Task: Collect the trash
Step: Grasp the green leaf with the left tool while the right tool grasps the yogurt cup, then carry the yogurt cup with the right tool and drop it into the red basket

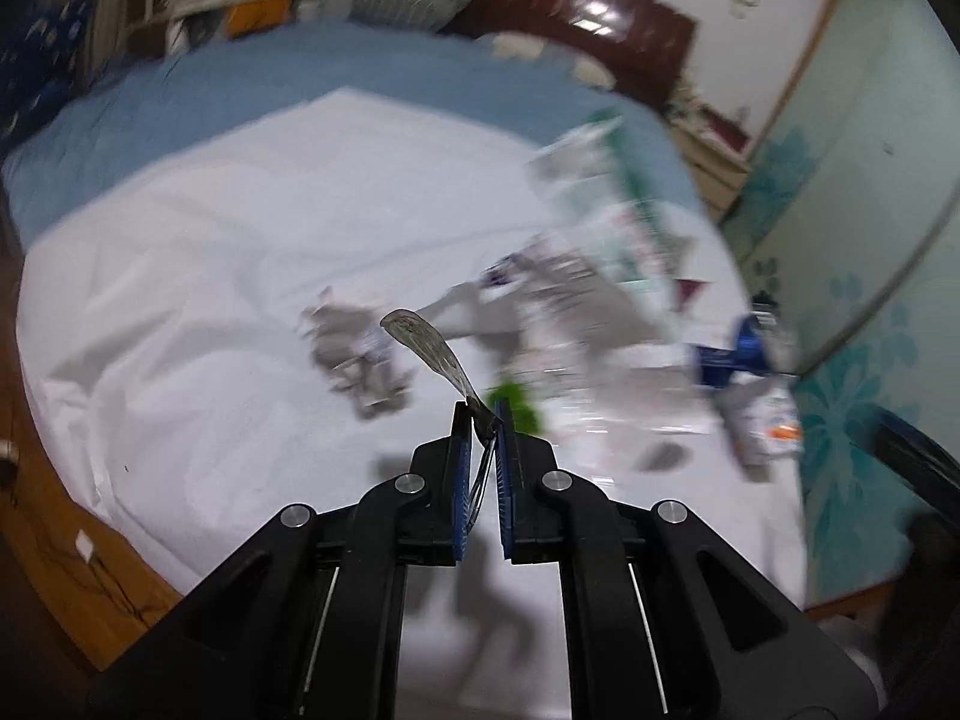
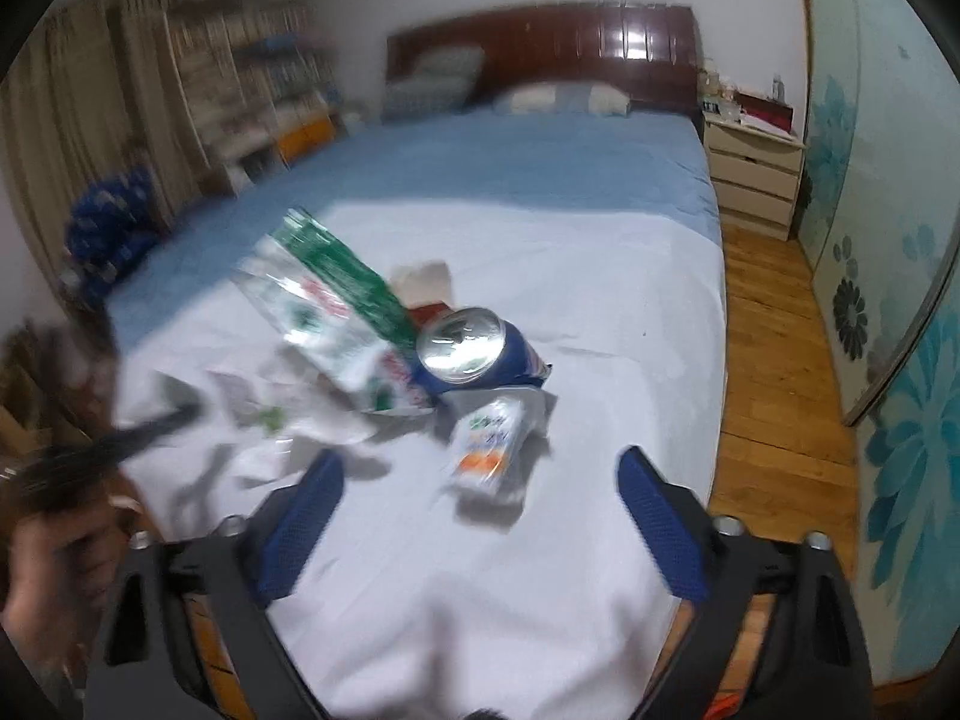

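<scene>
A clear plastic wrapper [image 1: 427, 348] sticks up and leftward from the left gripper [image 1: 483, 420], pinched tight between both pads, above the white sheet [image 1: 180, 312]. One blue can [image 2: 480, 351] lies on its side (open end toward camera), one small carton [image 2: 489, 447] just beside it, one green-and-white bag [image 2: 336, 306] behind. Right gripper [image 2: 480, 480] spread wide, holding nothing.

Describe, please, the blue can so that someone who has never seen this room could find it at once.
Start at the bed with the dark wooden headboard and come down to the white sheet over its near end. Amid the litter there, the blue can lies on its side beside a green-and-white plastic bag. It is the only metal item, its shiny silver end facing the right claw's camera.
</scene>
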